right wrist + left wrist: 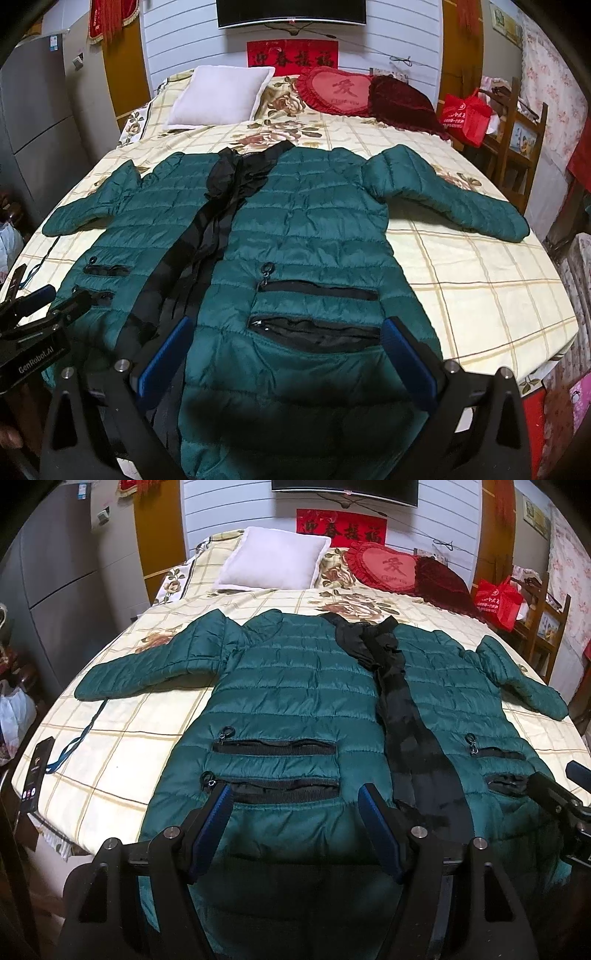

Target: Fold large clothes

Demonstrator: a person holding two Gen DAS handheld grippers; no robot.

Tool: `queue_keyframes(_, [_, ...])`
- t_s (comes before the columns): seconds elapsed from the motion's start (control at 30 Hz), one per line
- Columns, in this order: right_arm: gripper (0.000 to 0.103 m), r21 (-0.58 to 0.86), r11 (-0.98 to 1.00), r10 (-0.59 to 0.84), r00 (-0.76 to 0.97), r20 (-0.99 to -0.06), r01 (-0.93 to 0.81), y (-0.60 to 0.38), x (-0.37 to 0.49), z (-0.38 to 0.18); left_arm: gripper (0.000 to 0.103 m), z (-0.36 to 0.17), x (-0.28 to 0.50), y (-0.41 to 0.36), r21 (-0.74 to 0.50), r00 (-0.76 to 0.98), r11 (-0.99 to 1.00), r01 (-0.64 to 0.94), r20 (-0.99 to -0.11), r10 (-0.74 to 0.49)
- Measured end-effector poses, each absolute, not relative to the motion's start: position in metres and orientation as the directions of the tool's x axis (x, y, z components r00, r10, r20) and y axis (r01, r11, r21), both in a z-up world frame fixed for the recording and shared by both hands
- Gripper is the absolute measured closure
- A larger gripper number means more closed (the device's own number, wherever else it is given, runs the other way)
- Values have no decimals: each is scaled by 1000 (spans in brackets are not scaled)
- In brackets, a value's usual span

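Observation:
A large dark green quilted jacket [288, 686] lies flat and front up on the bed, both sleeves spread out and black lining showing down its open middle. It also shows in the right wrist view [306, 221]. My left gripper [297, 794] is open above the jacket's lower left panel, near the zip pockets, and holds nothing. My right gripper [288, 326] is open above the lower right panel and holds nothing. The right gripper also shows at the edge of the left wrist view [561, 794], and the left gripper at the edge of the right wrist view [44, 306].
The bed [122, 716] has a cream checked floral sheet. A white pillow [273, 559] and red cushions [388, 566] lie at its head. A phone [35, 775] with a blue lanyard lies near the left edge. A red bag [467, 114] sits on a wooden shelf at the right.

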State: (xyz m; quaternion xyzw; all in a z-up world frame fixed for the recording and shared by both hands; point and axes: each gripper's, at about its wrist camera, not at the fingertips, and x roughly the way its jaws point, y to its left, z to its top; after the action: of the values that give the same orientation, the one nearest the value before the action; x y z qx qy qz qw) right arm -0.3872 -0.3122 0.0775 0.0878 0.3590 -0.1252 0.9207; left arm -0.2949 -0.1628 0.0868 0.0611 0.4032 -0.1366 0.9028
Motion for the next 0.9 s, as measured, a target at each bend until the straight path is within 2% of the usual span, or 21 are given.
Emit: queue_keyframes(0.9, [0,72,953,-163,694,-701,296,-310,-384,71,61,85,-301,-165,-2,631,951,309,-748,-207])
